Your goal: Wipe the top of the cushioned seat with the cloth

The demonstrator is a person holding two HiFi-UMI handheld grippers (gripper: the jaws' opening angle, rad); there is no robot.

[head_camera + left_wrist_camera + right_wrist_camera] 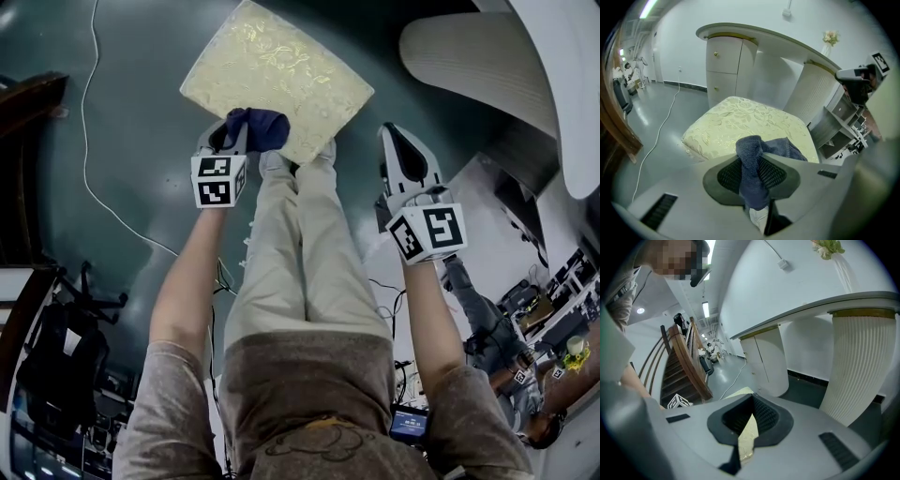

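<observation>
A: How far along with the wipe?

B: Early, by the look; got the cloth [255, 128] in hand and sitting at the lower edge of the cushioned seat [277, 73], upper centre of the head view; no wiped strip or track to read off the patterned top, so no telling how much is done; judging most of the top left to cover, out to the far corner.

A: State of the tools?

B: Left gripper [757, 161] clamped on the cloth, with a dark blue fold pinched between the pads and bunching out ahead of them; right gripper [401, 155] clear of the seat, to its lower right in the head view, with jaws drawn together or very nearly; nothing held, only a sliver of yellow seat showing through the slit.

A: Cloth against the seat?

B: Overlapping its near edge in both the head view and the left gripper view; touching or just above, cannot tell; seat itself flat on the dark floor [131, 141], just ahead of the person's shoes [274, 161].
</observation>
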